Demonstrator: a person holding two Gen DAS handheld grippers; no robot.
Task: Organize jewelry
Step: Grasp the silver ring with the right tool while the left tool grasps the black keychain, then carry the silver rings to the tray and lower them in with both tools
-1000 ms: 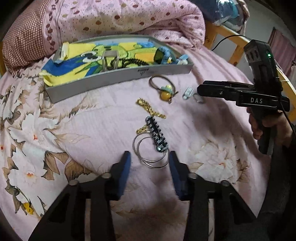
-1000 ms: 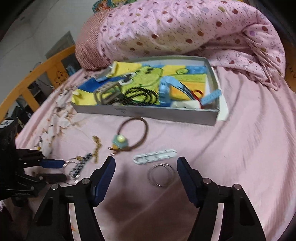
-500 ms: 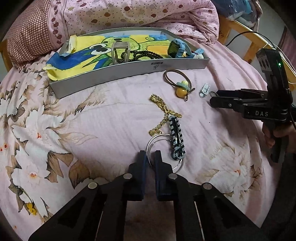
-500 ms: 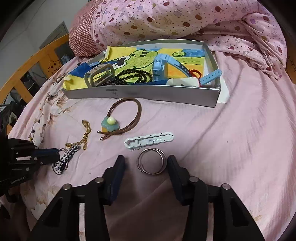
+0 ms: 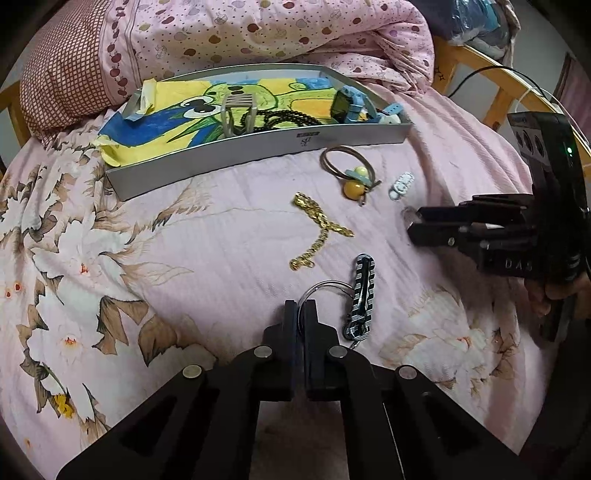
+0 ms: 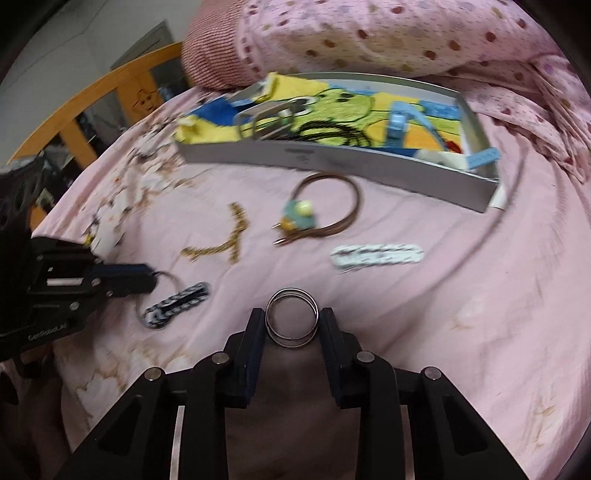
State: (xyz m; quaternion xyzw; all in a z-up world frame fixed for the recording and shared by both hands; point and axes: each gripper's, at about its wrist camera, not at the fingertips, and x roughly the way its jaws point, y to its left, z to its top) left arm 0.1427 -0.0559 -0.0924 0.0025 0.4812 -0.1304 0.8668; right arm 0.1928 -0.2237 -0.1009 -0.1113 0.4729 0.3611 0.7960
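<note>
My left gripper is shut on a pair of silver bangles on the pink bedspread, next to a black-and-white woven bracelet. My right gripper is shut on a second pair of silver bangles, its fingers pressing the rings' two sides. The left gripper also shows in the right wrist view. A gold chain, a brown hair tie with a yellow bead and a pale blue clip lie between the grippers and the grey tray.
The tray holds a yellow and blue cloth, a grey watch band, black beads and a blue watch. A pink quilt is piled behind it. A wooden bed rail runs along the edge.
My left gripper closed on the silver bangles and stays shut. My right gripper moved down and closed its fingers onto the other bangles.
</note>
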